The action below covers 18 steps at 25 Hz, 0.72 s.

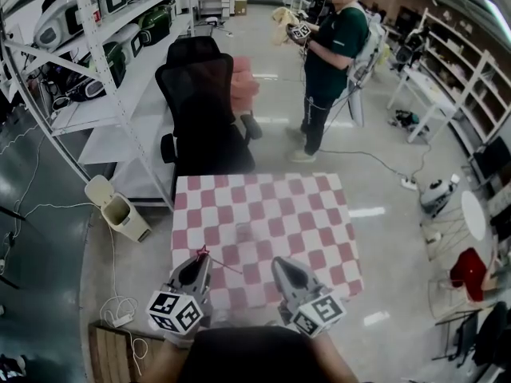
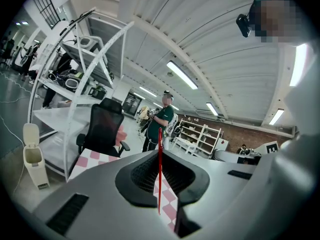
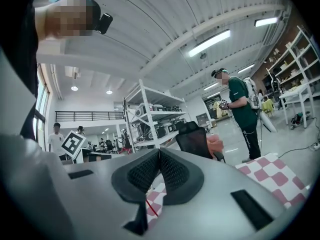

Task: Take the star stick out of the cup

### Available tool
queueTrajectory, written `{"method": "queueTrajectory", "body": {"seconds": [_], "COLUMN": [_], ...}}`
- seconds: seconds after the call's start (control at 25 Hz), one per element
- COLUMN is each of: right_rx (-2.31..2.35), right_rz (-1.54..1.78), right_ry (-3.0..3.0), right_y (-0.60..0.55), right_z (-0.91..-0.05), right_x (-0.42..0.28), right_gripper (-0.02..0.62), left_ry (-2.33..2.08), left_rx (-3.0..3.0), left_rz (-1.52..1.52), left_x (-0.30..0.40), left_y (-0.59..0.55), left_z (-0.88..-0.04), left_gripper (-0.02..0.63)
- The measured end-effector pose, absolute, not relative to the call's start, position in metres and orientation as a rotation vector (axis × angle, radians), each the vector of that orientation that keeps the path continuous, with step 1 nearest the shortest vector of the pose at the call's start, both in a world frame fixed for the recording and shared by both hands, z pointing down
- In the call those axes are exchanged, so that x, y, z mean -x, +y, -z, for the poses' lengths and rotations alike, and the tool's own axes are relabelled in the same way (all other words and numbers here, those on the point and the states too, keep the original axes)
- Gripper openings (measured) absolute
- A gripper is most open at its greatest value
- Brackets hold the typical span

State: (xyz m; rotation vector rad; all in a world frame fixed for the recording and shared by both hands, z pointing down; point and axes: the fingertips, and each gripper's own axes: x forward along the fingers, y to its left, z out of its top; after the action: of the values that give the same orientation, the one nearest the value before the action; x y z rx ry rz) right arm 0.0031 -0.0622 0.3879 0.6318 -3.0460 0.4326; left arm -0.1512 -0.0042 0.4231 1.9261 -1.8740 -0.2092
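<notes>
The star stick is a thin red stick [image 2: 159, 174] with a small red star [image 1: 202, 253] at its end. My left gripper [image 1: 203, 262] is shut on it above the near left part of the checkered table [image 1: 263, 206]. In the left gripper view the stick stands upright, pinched between the closed pads of the left gripper [image 2: 160, 151]. From the star the stick slants right towards my right gripper [image 1: 279, 263]. In its own view the right gripper [image 3: 159, 151] has its jaws pressed together with nothing between them. I cannot make out the cup clearly; only a faint blurry patch [image 1: 246, 231] shows on the cloth.
A black office chair [image 1: 204, 110] stands at the table's far edge. A person in a green shirt [image 1: 331, 54] stands beyond it. White shelving [image 1: 96, 70] and a small bin [image 1: 120, 210] are on the left, a red stool [image 1: 471, 266] on the right.
</notes>
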Motion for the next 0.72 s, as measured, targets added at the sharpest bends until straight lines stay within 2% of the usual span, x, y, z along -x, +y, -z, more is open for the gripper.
{"method": "queueTrajectory", "body": {"seconds": [0.72], "right_rx": [-0.662], "right_rz": [-0.408], "right_ry": [-3.03], "right_y": [-0.057], "right_z": [-0.3855], "right_x": [-0.0051], "right_gripper": [0.016], "left_ry": [-1.851], "left_rx": [-1.952], "left_rz": [0.209], "left_x": [0.1488], "left_y": [-0.0041], "left_z": [-0.4226], "left_gripper": [0.054]}}
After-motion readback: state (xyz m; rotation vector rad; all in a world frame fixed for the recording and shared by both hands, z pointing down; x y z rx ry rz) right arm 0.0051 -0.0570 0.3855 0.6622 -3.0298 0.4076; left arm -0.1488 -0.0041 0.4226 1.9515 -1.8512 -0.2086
